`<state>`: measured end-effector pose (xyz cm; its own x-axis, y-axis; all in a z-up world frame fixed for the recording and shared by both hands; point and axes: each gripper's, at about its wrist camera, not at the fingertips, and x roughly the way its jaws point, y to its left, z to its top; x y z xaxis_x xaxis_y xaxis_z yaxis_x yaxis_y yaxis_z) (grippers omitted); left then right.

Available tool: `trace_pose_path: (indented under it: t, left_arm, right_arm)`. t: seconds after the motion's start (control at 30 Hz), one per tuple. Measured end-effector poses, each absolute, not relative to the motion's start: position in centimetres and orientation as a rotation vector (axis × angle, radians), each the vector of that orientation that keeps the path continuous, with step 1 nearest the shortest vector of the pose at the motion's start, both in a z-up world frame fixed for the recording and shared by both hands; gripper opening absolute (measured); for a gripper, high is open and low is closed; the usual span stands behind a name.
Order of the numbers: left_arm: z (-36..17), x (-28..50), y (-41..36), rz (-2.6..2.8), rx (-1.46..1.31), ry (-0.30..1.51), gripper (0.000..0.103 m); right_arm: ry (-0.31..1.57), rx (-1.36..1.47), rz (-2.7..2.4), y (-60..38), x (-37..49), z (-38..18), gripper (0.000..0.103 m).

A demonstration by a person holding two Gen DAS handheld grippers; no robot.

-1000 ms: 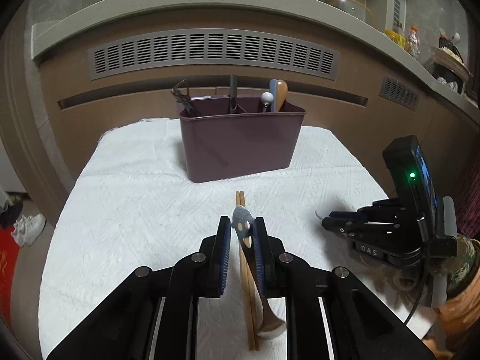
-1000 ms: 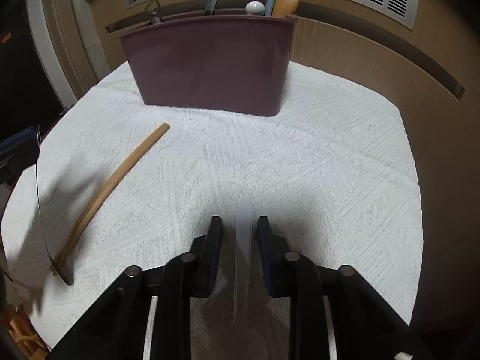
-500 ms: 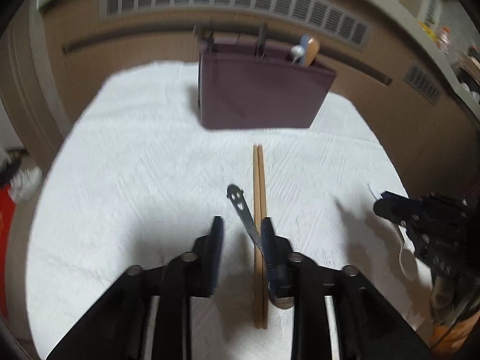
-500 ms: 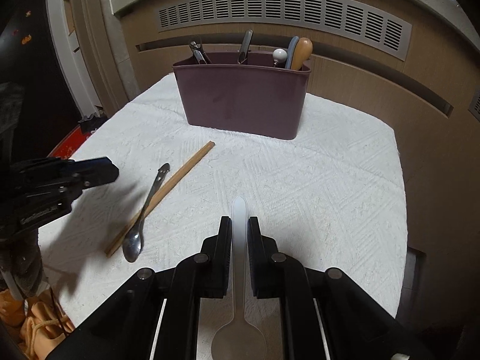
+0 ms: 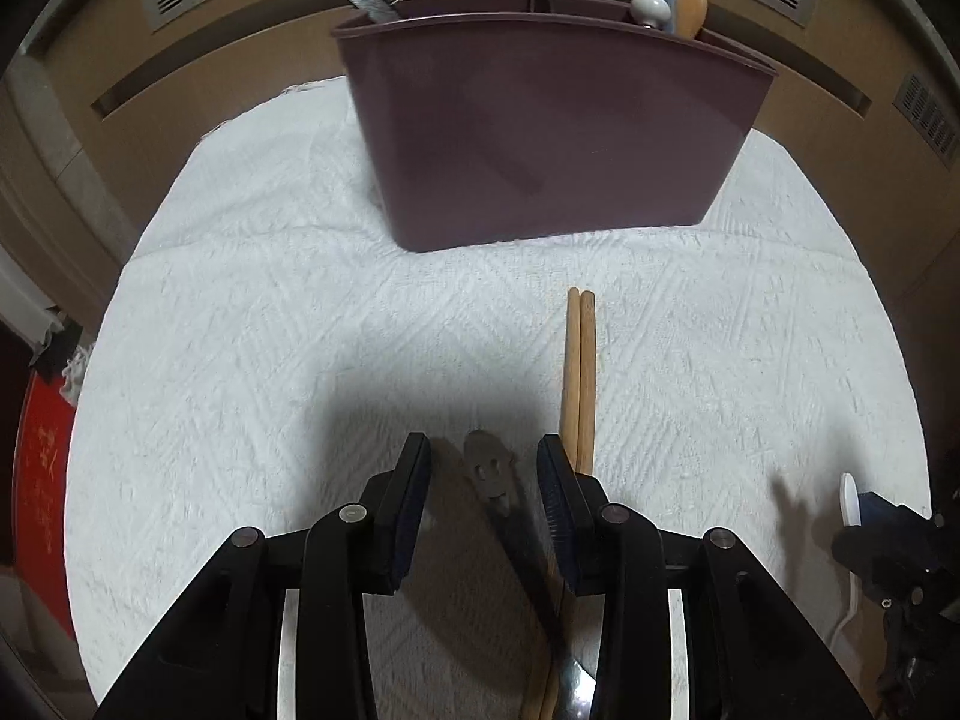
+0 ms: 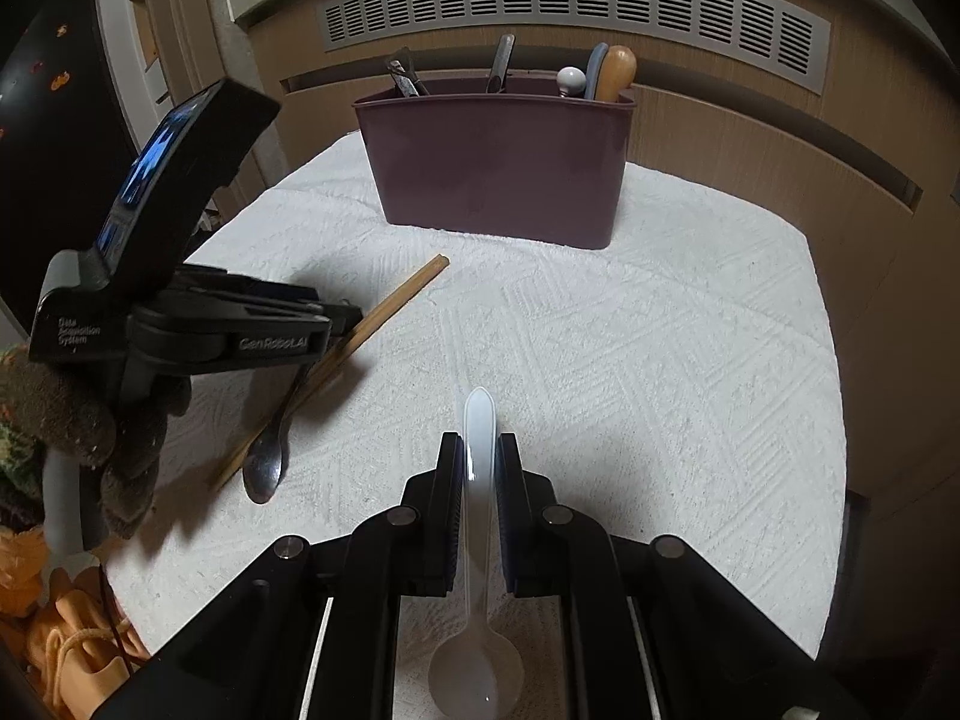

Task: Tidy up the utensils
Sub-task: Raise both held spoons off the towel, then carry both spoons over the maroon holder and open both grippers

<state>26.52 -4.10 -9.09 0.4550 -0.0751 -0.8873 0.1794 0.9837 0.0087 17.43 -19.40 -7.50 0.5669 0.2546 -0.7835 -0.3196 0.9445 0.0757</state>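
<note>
White textured cloth [image 5: 240, 360] over the table, maroon utensil caddy [image 5: 552, 120] at its far side. Left gripper [image 5: 485, 468] pitched steeply down, jaws open and clear of the metal spoon [image 5: 492, 474], released since a second ago onto the cloth beside the wooden chopsticks [image 5: 579, 372]. Right gripper [image 6: 479, 462] clamped shut on a translucent plastic spoon [image 6: 478, 480], bowl nearest the camera, raised near the cloth's front edge.

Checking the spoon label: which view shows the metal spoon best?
The right wrist view: the metal spoon lies whole beside the chopsticks. The left wrist view shows mainly its handle between the left gripper's open jaws.
</note>
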Motion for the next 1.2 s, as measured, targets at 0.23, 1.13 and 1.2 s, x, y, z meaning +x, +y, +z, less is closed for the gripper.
trace_pose_path:
  t: [0.23,1.13,1.2]
  left_arm:
    - [-9.2,23.0,-2.8,-0.250,0.054,0.977,0.019]
    - [10.7,15.8,-0.8,-0.256,0.044,0.358,0.017]
    - [13.0,16.5,-1.3,-0.248,0.067,0.305,0.017]
  right_arm:
    - [0.897,-0.068,0.337,-19.7,17.2,-7.1,0.010]
    - [0.518,-0.102,0.325,-18.9,15.5,7.4,0.010]
    - [0.451,-0.118,0.314,-18.7,16.1,9.9,0.010]
